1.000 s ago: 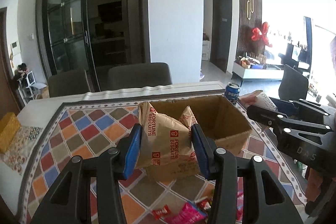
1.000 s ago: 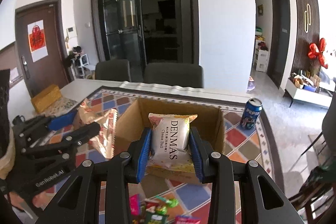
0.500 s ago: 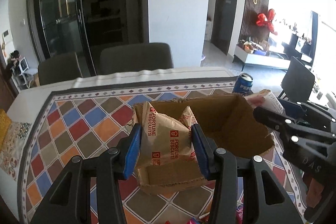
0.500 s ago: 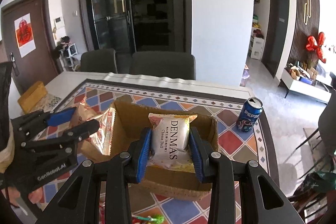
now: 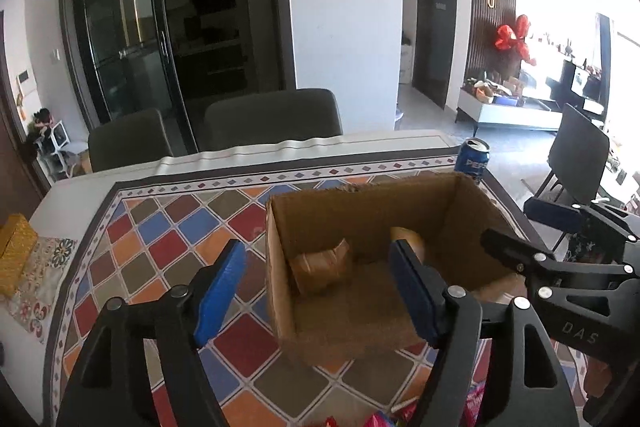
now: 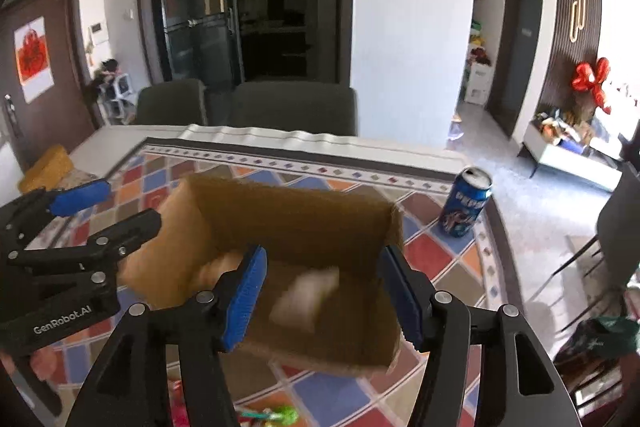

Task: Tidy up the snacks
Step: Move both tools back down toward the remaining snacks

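An open cardboard box (image 5: 360,215) (image 6: 288,219) stands on the chequered tablecloth (image 5: 160,235). The brown Fortune Biscuits bag (image 5: 320,267) lies inside it at the left. Above the box's left wall my left gripper (image 5: 316,291) (image 6: 116,207) has its jaws opening, and its blue pads touch nothing. A white Denmas packet (image 6: 304,295) shows as a blur inside the box, free of my right gripper (image 6: 322,295) (image 5: 516,223). The right gripper's jaws are opening too, over the box's right half.
A blue Pepsi can (image 5: 474,161) (image 6: 464,205) stands just behind the box's right corner. Loose snack packets (image 5: 380,419) (image 6: 276,415) lie near the table's front edge. A yellow box (image 5: 14,247) sits at the far left. Two grey chairs (image 5: 272,119) stand behind the table.
Both grippers moved over the box and opened. The biscuit bag left the left gripper and the Denmas packet left the right one; both dropped into the box.
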`<state>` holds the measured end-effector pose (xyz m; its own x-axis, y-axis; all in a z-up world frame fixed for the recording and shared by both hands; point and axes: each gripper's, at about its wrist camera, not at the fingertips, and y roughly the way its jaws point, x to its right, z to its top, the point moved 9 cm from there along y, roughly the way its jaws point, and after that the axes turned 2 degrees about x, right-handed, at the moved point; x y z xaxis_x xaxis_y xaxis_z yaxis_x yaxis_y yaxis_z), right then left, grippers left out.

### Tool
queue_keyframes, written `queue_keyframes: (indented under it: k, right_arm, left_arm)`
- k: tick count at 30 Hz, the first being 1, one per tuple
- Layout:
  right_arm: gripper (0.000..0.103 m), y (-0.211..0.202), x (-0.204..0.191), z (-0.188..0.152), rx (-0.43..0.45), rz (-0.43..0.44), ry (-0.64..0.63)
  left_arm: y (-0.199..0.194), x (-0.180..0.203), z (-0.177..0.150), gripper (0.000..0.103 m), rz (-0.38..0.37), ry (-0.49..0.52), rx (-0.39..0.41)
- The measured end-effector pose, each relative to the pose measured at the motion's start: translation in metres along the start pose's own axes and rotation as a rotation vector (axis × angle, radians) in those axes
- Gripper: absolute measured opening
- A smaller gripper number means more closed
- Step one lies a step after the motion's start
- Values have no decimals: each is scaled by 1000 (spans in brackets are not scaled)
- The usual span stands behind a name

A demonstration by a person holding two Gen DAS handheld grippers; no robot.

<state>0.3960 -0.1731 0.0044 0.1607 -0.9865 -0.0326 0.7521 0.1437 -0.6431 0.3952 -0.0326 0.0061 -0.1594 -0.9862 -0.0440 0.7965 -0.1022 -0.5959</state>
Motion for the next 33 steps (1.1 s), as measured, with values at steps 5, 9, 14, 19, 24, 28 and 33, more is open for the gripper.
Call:
queue_keyframes:
  k: [5, 9, 14, 19, 24, 28, 33]
  right_arm:
    - [61, -22, -12, -14, 5, 43, -16]
    - [61, -39, -16, -23, 28, 34, -28]
    - [61, -58, -24, -37, 50, 45, -24]
    - [61, -73, -33, -49, 74, 48, -30]
    - [61, -83, -46, -65, 84, 67, -37]
    - [61, -89, -54, -78, 86, 59, -52]
    - [61, -92, -60, -96, 66, 58, -57]
  left_arm:
    - [-30, 6, -5, 79, 5, 47, 53]
    - [-51, 7, -11, 81, 6, 64, 86]
    - [-77, 11, -25, 83, 0, 88, 119]
    - [-94, 10, -41, 83, -1, 109, 143]
    - [-104, 11, -57, 84, -19, 132, 137]
    - [-109, 13, -76, 84, -24, 150, 125]
    - [-107, 18, -99, 84, -47, 196, 106]
